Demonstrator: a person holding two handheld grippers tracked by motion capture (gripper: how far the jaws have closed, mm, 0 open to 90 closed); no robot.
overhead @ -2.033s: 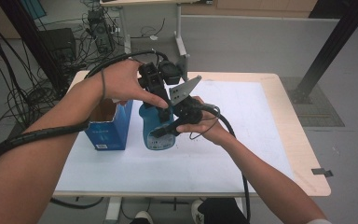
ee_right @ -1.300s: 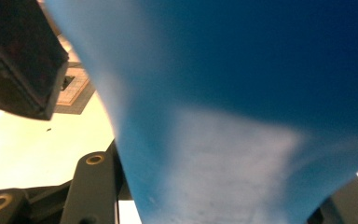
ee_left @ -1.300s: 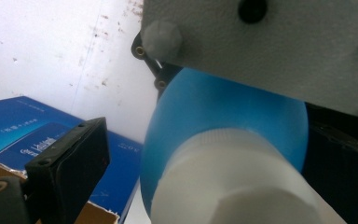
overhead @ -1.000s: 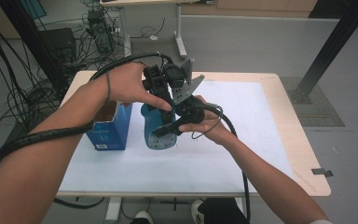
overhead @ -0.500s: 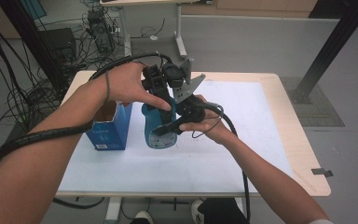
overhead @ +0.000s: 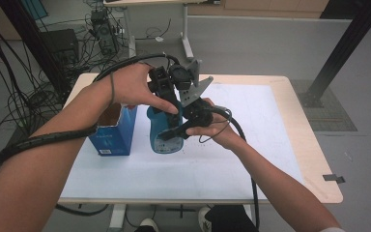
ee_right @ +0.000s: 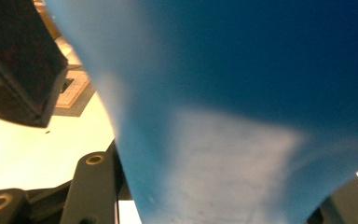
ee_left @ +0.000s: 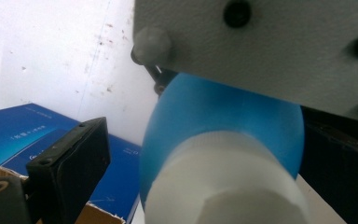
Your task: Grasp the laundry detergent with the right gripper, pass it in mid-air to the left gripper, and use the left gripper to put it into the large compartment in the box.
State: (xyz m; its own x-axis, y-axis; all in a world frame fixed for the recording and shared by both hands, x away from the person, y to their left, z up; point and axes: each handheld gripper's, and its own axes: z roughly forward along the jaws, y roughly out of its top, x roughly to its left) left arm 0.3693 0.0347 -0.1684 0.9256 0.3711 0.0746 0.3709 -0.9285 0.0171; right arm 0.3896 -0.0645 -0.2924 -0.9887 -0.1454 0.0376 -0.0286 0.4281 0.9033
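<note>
Little has changed at centre frame: the right gripper (overhead: 174,131) stays clamped on the upright blue bottle (overhead: 163,129) on the worktop (overhead: 251,145), while the left gripper (overhead: 166,92) (jaws seemingly apart) straddles its white cap (ee_left: 223,186), so unscrewing looks pending.

From my station I see the blue plastic bottle (overhead: 163,133) standing upright on the white-topped table (overhead: 251,145), just right of the open blue cardboard box (overhead: 113,133), both toward the table's left

Blue bottle (overhead: 163,130) (white cap (ee_left: 223,186)); blue box (overhead: 113,135); white table (overhead: 251,145).
</note>
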